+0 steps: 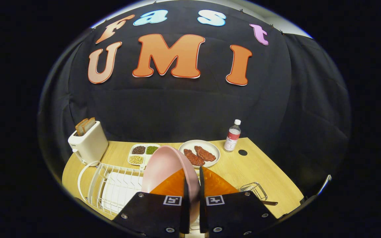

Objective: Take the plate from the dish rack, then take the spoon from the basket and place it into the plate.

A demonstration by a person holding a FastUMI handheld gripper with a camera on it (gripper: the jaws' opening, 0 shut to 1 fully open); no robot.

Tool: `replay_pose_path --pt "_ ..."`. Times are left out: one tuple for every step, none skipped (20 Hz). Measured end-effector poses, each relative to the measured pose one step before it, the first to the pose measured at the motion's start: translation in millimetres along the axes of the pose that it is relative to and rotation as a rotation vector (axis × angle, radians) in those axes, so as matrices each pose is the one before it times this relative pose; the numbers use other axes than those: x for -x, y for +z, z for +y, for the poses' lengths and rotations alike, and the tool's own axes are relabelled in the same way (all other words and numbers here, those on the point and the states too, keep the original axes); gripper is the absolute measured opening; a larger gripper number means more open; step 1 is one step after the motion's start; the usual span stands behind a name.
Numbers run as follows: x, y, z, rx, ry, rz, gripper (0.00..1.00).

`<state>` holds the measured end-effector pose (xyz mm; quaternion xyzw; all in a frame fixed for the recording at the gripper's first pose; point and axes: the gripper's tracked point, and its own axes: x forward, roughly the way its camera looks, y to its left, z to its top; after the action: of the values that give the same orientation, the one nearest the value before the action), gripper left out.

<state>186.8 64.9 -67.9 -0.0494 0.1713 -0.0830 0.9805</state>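
The gripper (192, 185) has its two fingers pressed together on the rim of the pink plate (164, 165), one on each face, pinching it edge-on. The plate stands upright between the fingers, at the right end of the white dish rack (111, 188) on the near left of the wooden table (260, 165). Whether its lower edge rests in the rack cannot be told.

The plate looks stiff, smooth and probably light, so it may slip or swing if held only by the edge. A deep bite on the rim should hold it best. It could chip if dropped.

The wire basket (254, 191) sits near right of the fingers, with a handle (270, 203), likely the spoon, poking out. Farther off are a toaster (89, 143), a divided dish (142, 153), a plate of meat (199, 152) and a bottle (232, 135).
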Motion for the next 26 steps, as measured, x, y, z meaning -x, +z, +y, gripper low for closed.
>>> replay_pose_path --pt "4.66 1.16 -3.89 -0.01836 0.0 0.00104 0.12" --pt "5.22 -0.93 -3.69 -0.0169 0.00277 0.00247 0.12" --pt "6.11 -0.97 -3.03 -0.01716 0.00507 0.00286 0.12" --pt "6.33 -1.93 -3.25 -0.01616 0.00652 0.00548 0.12" --pt "5.8 -3.0 -3.1 -0.01653 0.00673 0.00672 0.12" --pt "6.36 -4.52 -3.42 -0.01352 0.00343 0.00614 0.12" --pt "6.01 -4.5 -4.71 -0.01003 0.00059 0.00506 0.12" --pt "7.76 -5.38 -4.98 -0.00924 0.00222 0.00643 0.12" --pt "7.57 -4.64 -3.74 -0.00881 0.00463 0.00679 0.12" --pt "6.5 -6.17 -3.14 -0.0082 0.00687 0.00879 0.12" --pt "6.24 -6.3 -3.31 -0.0094 0.00558 0.00826 0.12" --pt "6.49 -6.33 -3.55 -0.00807 0.00521 0.00764 0.12" --pt "6.89 -6.74 -2.92 -0.00826 0.00591 0.00683 0.12" --pt "6.45 -7.2 -2.61 -0.00835 0.00658 0.00894 0.12" --pt "5.81 -7.54 -2.68 -0.00929 0.00789 0.00998 0.12" --pt "6.59 -7.94 -1.99 -0.01206 0.00768 0.01098 0.12" --pt "6.29 -7.52 -2.38 -0.01242 0.0089 0.00934 0.12" --pt "5.05 -7.03 -1.79 -0.01165 0.00811 0.0084 0.12" --pt "4.6 -8.21 -2.54 -0.01144 0.00861 0.0119 0.12" --pt "4.35 -8.55 -1.26 -0.01432 0.01486 0.02046 0.12" --pt "6.02 -9.23 -0.08 -0.02488 0.02071 0.02235 0.12" --pt "4.72 -5.17 0.87 -0.02594 0.01764 0.00541 0.12" --pt "3.2 -5.43 -1.19 -0.01529 0.01273 0.00165 0.12" --pt "2.43 -6.03 -1.76 -0.00535 0.00855 0.00523 0.12" --pt "3.09 -6.32 -2.59 0.00115 0.00607 0.00905 0.12" --pt "1.92 -5.9 -2.16 -0.00178 0.0058 0.00947 0.12"
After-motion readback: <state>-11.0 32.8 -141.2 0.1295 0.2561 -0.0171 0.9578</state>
